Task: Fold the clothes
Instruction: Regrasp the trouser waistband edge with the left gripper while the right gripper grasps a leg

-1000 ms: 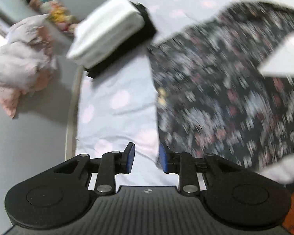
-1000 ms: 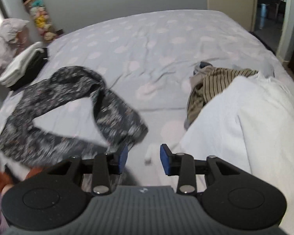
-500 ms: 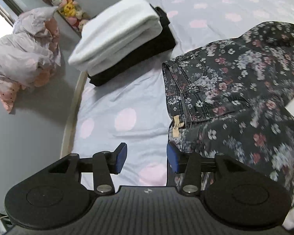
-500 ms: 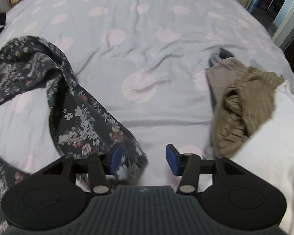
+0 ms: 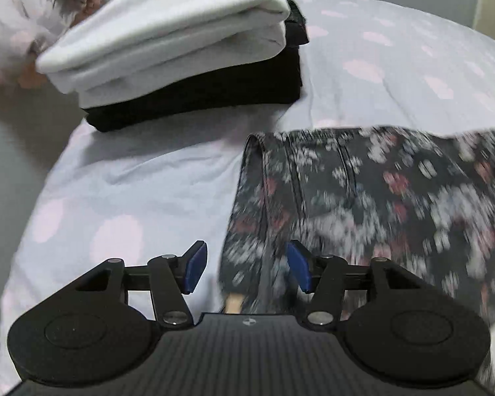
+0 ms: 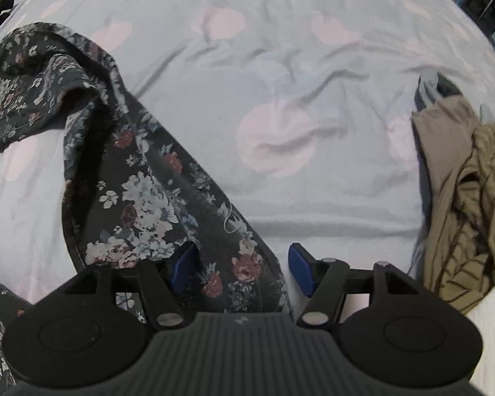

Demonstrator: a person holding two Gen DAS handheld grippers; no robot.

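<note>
Left gripper (image 5: pixel 246 272): jaws spread wide, gripping nothing; waistband edge of the floral trousers (image 5: pixel 363 204) and a tan tag (image 5: pixel 233 303) lie between the fingers.
Right gripper (image 6: pixel 244 272): jaws spread, nothing clamped; a trouser leg (image 6: pixel 142 178) passes between the fingers.
Floral trousers: spread on the dotted bedsheet (image 6: pixel 280 66), near left of the bed.
Striped olive garment (image 6: pixel 465 217): crumpled, near right.
Folded stack (image 5: pixel 181 49): white items on black, far left.
</note>
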